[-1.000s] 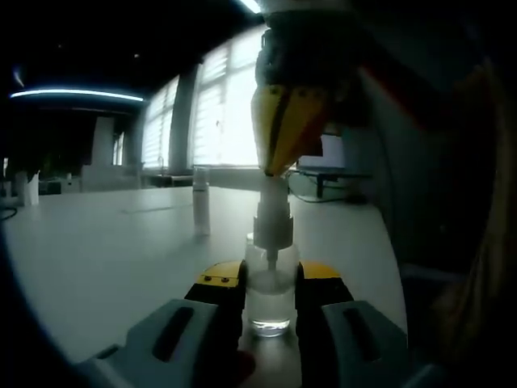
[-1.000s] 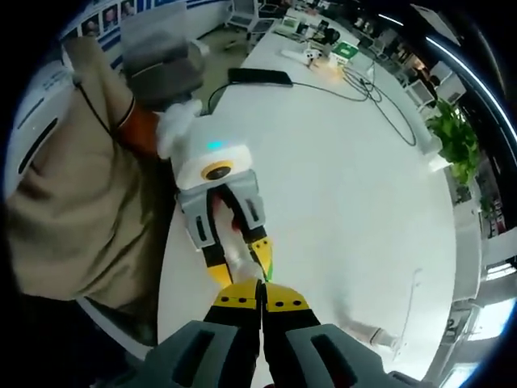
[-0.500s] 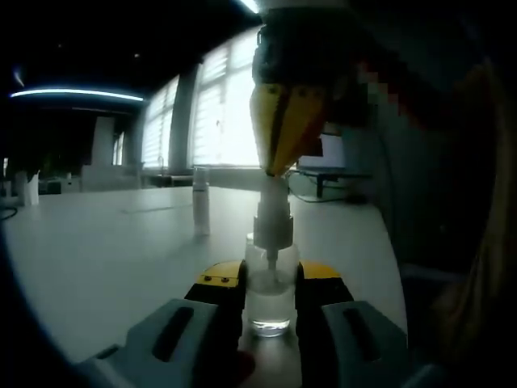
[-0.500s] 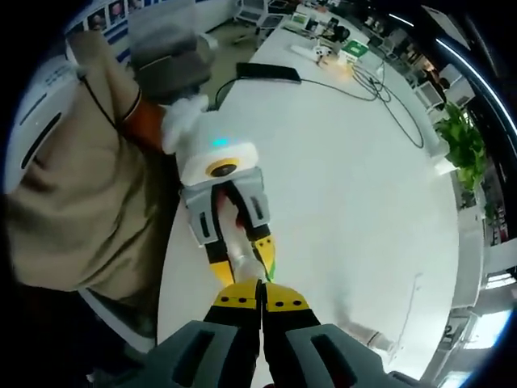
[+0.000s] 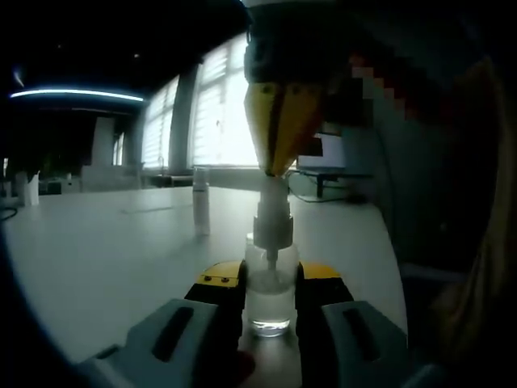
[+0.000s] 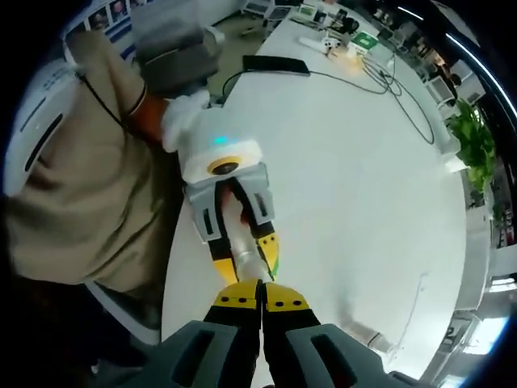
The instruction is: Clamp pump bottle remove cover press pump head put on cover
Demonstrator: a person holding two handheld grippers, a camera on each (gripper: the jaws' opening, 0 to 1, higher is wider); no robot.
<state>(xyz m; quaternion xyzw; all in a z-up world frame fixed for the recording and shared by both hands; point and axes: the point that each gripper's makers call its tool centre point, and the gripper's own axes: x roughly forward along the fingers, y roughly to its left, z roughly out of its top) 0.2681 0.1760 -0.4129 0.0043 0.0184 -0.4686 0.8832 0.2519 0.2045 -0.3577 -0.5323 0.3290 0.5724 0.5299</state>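
In the left gripper view, a slim pale cover (image 5: pixel 200 212) stands upright left of centre on the smooth white table (image 5: pixel 105 250), well apart from the rest. At lower centre, the left gripper (image 5: pixel 270 284) clenches its yellow-tipped jaws on the clear, round pump bottle (image 5: pixel 269 295). The right gripper (image 5: pixel 276 166) descends from the top, its closed yellow tips touching the white pump head (image 5: pixel 273 217). The right side of the frame is dim and hard to read. In the right gripper view, the table edge runs beside a person's beige sleeve (image 6: pixel 73 202) at left.
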